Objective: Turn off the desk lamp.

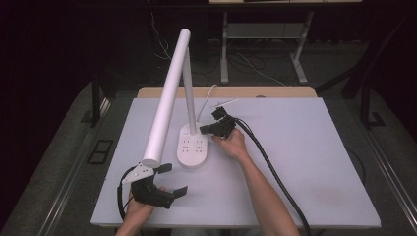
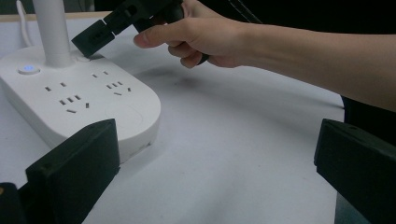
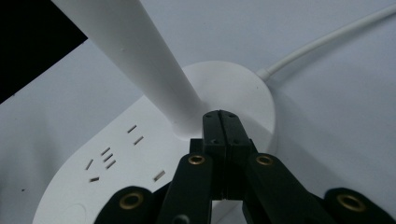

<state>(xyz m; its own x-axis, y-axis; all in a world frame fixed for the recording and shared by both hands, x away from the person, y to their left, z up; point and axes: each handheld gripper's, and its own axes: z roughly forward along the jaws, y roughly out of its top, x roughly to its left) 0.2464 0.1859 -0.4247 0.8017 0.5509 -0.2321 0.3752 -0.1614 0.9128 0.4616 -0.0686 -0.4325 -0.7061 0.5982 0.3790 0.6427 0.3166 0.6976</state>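
- my right gripper (image 3: 219, 122) is pinched fully together with nothing between its jaws, tips set on the lamp base (image 3: 140, 172) beside the pole (image 3: 140, 56), i judge to press a button there.
- the lamp base stands mid-table (image 1: 305, 162), its cord (image 3: 327, 42) trailing away.
- my left gripper (image 1: 169, 181) waits spread wide and empty at the near edge, out of the way.

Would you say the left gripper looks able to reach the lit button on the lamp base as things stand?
Probably yes. The left gripper sits open near the base's front end, and the lit button lies on the lamp base left of the post, uncovered. The right gripper touches down on the post's other side.
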